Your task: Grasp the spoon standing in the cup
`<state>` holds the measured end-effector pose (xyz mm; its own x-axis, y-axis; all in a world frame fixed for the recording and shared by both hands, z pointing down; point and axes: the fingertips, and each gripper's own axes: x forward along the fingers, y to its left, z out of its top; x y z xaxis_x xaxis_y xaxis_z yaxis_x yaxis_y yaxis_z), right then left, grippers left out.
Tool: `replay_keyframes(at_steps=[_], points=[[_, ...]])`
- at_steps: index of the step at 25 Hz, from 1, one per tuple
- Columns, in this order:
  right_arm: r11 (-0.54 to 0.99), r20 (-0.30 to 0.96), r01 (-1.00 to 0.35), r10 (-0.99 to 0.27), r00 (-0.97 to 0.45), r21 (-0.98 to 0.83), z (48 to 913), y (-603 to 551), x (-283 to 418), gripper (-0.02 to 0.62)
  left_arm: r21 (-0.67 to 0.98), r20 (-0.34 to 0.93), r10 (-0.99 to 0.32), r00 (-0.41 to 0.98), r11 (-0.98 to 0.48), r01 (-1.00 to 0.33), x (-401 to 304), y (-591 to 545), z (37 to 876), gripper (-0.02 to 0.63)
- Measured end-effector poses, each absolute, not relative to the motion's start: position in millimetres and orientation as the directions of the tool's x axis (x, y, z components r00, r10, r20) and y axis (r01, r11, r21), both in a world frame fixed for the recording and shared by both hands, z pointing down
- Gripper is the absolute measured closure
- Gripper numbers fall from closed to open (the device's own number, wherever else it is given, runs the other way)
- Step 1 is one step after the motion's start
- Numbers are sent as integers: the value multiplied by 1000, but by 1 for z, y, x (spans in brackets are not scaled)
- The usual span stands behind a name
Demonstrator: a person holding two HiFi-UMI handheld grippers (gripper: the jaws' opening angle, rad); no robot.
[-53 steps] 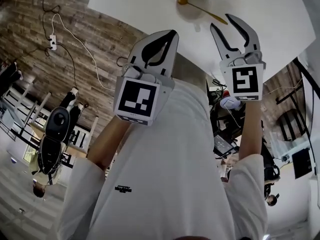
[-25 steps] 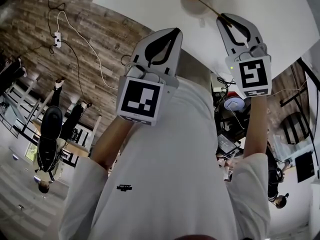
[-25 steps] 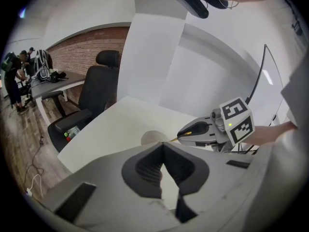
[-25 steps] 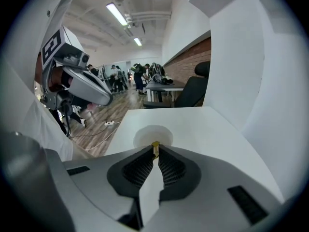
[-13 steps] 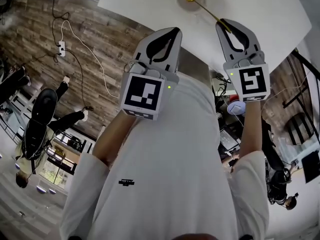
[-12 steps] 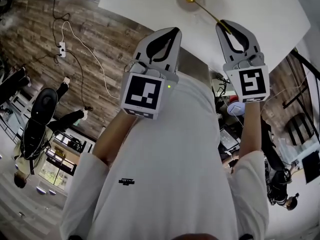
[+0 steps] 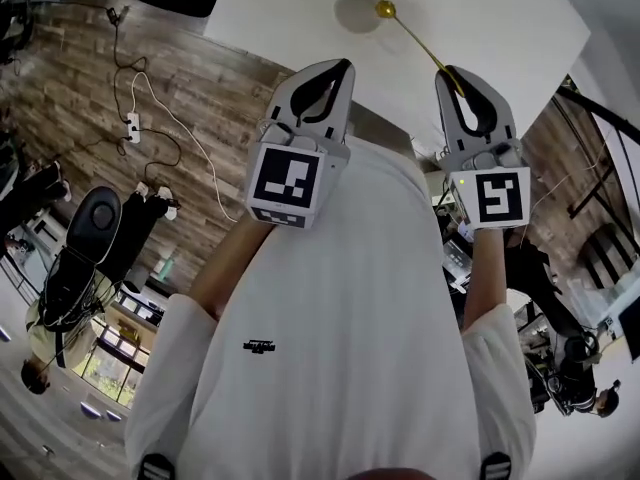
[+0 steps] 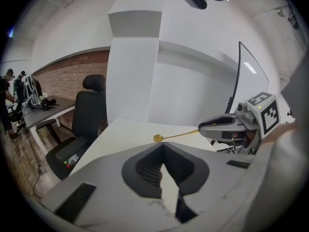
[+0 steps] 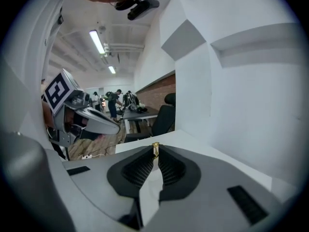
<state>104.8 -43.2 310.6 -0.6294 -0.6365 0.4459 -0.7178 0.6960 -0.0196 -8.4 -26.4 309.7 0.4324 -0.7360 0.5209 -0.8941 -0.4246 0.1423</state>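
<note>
Clamping handle of gold spoon (image 7: 411, 34) – right tool (image 7: 456, 72), jaws pinched on it; left tool (image 7: 344, 64) closed, empty.

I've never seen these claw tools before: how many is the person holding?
2. The left gripper is shut and empty, over the table's near edge. The right gripper is shut on the spoon handle. None seems hidden.
</note>
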Motion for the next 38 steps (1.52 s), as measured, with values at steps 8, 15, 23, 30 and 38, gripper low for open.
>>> replay_keyframes(at_steps=[8,15,23,30,38], points=[[574,359,-819,-766,-533,10,265,-32,152,561,128,460,-774,434,-426,-896,-2,-20,281,592],[456,308,-888,-838,-450,-58,250,-17,176,561,116,420,-803,423,-415,-903,-14,-25,265,592],[365,235,-929,-900,-367,-57,237,-11,194,561,130,393,-809,436,-421,-898,-17,-29,260,592],[329,228,-941,-913,-337,-74,238,-13,212,563,117,398,-798,453,-446,-887,-9,-42,263,592],[312,246,-948,-916,-316,-57,244,-18,225,563,116,392,-795,463,-457,-882,-1,-61,262,592]])
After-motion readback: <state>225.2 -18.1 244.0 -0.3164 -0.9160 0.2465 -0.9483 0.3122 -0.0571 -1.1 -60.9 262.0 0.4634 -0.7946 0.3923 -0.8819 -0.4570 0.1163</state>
